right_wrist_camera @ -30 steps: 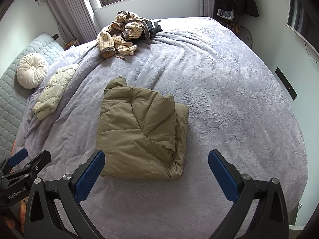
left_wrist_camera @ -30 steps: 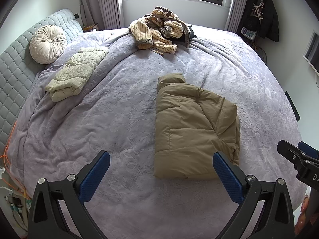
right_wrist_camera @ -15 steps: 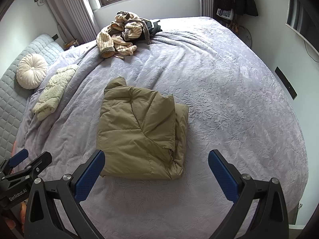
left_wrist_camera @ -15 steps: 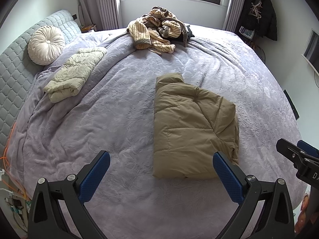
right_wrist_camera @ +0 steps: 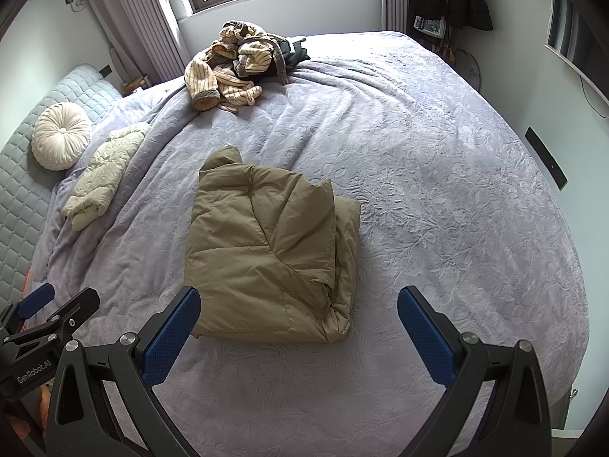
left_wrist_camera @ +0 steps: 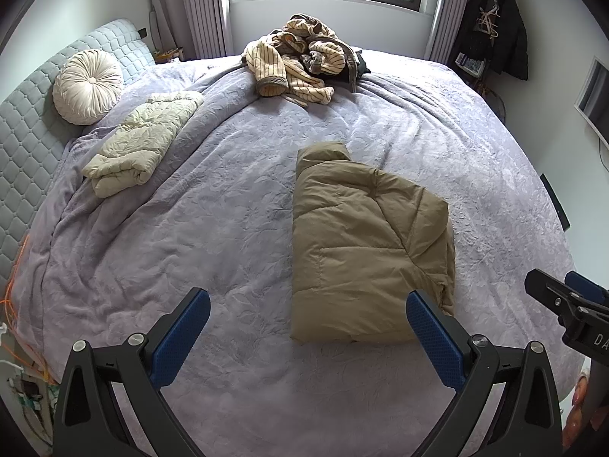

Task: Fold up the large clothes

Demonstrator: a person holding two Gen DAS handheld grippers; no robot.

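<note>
Fingers (left_wrist_camera: 182, 337) of the left gripper (left_wrist_camera: 308, 337) and right gripper (right_wrist_camera: 298, 333) are standing wide, gripping nothing, hovering over the near bed (right_wrist_camera: 437, 198). Folded, the tan jacket (right_wrist_camera: 266, 255) is lying mid-bed, beyond them.

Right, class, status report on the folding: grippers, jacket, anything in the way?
Left hand-held gripper open, empty. Right hand-held gripper open, empty. Tan jacket folded on bed, untouched. Nothing in the way.

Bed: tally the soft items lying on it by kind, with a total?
Folded jackets: 2, tan, cream
Unfolded clothes pile: 1
Round cushion: 1
Total: 4
</note>
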